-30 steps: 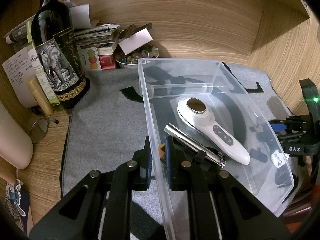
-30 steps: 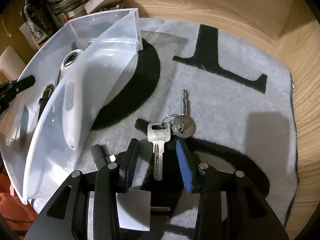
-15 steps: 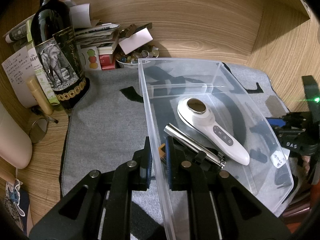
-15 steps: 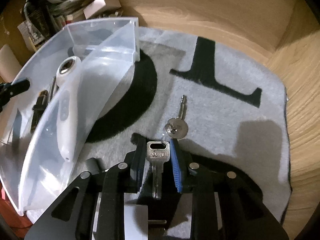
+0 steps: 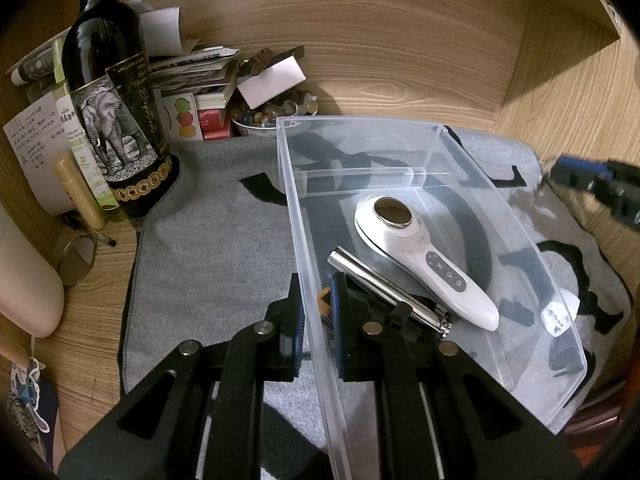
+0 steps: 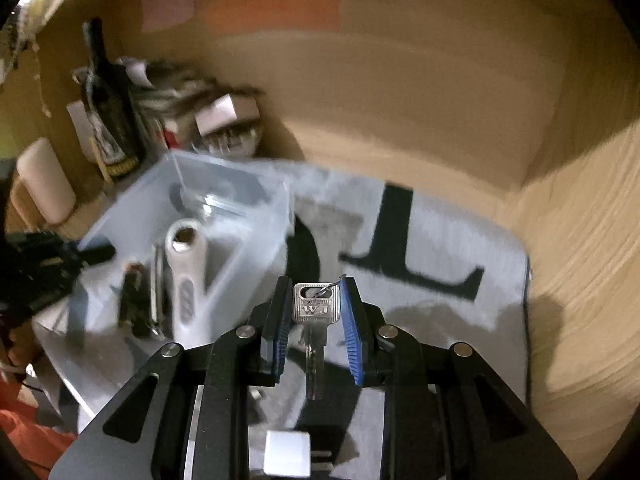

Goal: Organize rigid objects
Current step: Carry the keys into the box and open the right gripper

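My left gripper is shut on the left wall of the clear plastic bin, which rests on the grey mat. Inside the bin lie a white handheld device and a silver metal tube. My right gripper is shut on a silver key stamped WJ and holds it above the mat, to the right of the bin. The rest of the key ring hangs hidden behind the right finger. The right gripper also shows in the left wrist view, blurred, at the right edge.
A wine bottle with an elephant label stands at the back left beside papers, boxes and a bowl of beads. Wooden walls close the back and the right. A small white piece lies on the grey mat beyond the bin's right wall.
My right gripper closed on the key and lifted it off the mat; the view is now blurred from motion. My left gripper has stayed on the bin wall.
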